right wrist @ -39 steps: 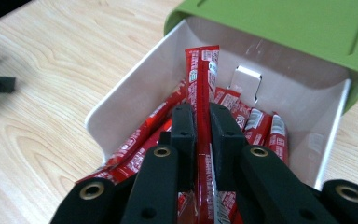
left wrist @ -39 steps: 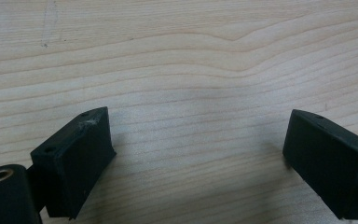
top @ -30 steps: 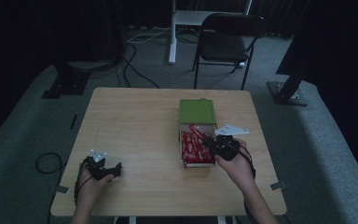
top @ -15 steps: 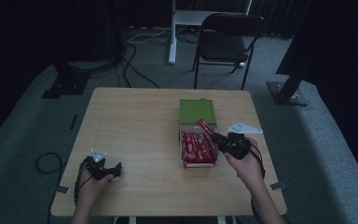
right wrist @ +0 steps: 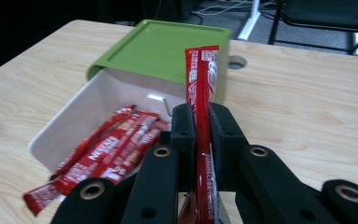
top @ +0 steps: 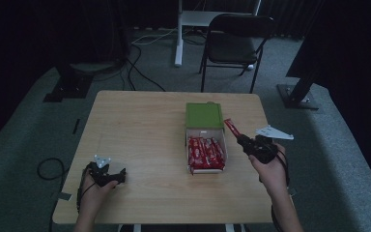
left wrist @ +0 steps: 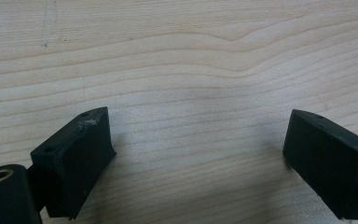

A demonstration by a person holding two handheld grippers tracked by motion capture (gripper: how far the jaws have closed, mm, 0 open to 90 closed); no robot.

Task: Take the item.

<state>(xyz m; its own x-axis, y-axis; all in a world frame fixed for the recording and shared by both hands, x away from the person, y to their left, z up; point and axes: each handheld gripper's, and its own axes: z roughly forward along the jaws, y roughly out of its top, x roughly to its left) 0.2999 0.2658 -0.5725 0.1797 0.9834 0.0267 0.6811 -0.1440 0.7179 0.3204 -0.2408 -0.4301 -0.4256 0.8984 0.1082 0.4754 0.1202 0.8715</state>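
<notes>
I count two grippers, one white box [top: 206, 131] with a green lid [top: 204, 115], one red bar [right wrist: 201, 93] in my grasp, and a loose heap of red bars [top: 205, 152] inside the box; their number I cannot tell exactly, at least four. My right gripper [top: 241, 141] is clenched on the single red bar, just beside the box on its right side and raised above the surface [top: 140, 125]. In the right gripper view the bar stands pinched between the two jaws, about midway along its length, its upper end rising clear above them. Its long axis runs along the jaws; seen from the high view it slants up and away from me, its far end leaning toward the lid's right corner. The lid lies at the far end of the box. My left gripper [top: 107, 175] rests on the surface well to the left of the box, released, jaws wide apart over bare wood.
</notes>
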